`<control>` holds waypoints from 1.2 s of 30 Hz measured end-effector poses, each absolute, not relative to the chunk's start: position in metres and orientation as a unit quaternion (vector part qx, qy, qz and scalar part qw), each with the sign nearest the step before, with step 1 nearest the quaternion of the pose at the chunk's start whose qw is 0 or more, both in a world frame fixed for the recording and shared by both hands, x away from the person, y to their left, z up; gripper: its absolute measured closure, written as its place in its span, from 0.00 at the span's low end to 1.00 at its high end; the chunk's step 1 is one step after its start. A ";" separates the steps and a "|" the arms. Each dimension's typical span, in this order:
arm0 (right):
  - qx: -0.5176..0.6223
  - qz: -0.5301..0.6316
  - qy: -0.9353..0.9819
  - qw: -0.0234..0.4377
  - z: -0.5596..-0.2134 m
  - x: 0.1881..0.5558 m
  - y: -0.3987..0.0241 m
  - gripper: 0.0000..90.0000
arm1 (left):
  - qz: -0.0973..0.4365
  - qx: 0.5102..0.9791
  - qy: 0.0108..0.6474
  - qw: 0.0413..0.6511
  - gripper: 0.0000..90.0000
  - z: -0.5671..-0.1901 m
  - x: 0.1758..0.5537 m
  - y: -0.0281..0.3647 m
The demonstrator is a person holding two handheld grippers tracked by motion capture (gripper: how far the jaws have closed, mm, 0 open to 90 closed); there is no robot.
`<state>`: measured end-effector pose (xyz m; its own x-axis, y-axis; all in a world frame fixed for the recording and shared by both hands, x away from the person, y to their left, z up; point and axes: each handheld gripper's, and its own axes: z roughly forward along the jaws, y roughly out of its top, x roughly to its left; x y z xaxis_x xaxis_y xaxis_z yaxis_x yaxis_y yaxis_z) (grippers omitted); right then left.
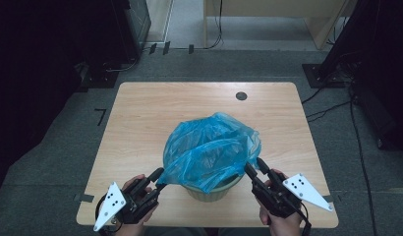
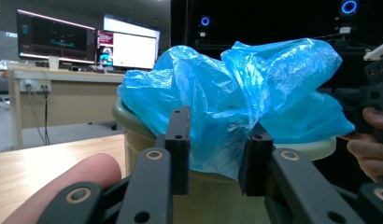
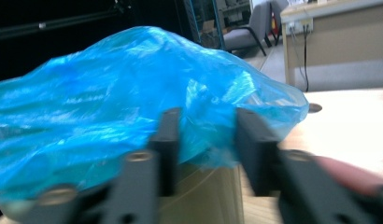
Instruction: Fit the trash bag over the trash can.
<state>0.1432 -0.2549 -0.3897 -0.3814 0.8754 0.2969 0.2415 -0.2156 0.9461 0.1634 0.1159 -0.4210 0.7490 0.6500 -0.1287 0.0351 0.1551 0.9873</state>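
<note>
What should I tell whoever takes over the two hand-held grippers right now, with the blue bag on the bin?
Left hand-held gripper: jaws apart, at the bag's left hem; no clear pinch.
Right hand-held gripper: jaws apart, at the bag's right edge; not gripping.
Blue plastic bag: bunched and puffed over the pale green bin, which stands on the wooden table near its front edge.
Done: bag draped over the bin's mouth.
Left: probably pull the hem down around the rim and press the bag inside.

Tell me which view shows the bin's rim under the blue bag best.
The left gripper view: the pale green bin shows its rim on both sides, with the blue bag draped over it. The high view shows just a strip of the near rim and wall below the bag. The right gripper view is blurred, showing some wall between the jaws.
</note>
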 end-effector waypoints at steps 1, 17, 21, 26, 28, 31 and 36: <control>0.476 0.604 0.578 0.274 -0.391 0.141 -0.253 0.91 | 0.220 0.608 0.290 0.705 0.82 -0.421 0.165 0.118; 0.442 0.600 0.581 0.327 -0.393 0.093 -0.266 1.00 | 0.169 0.577 0.294 0.743 0.88 -0.402 0.138 0.140; 0.440 0.602 0.582 0.323 -0.397 0.080 -0.266 1.00 | 0.163 0.585 0.298 0.736 0.89 -0.409 0.127 0.142; 0.464 0.585 0.591 0.306 -0.418 0.078 -0.266 1.00 | 0.140 0.598 0.343 0.711 0.89 -0.432 0.132 0.140; 0.484 0.581 0.587 0.289 -0.425 0.083 -0.267 1.00 | 0.132 0.596 0.370 0.701 0.89 -0.441 0.140 0.138; 0.501 0.568 0.587 0.285 -0.431 0.099 -0.267 1.00 | 0.113 0.585 0.416 0.687 0.89 -0.449 0.154 0.137; 0.486 0.559 0.594 0.316 -0.426 0.116 -0.258 1.00 | 0.113 0.565 0.444 0.686 0.83 -0.448 0.179 0.136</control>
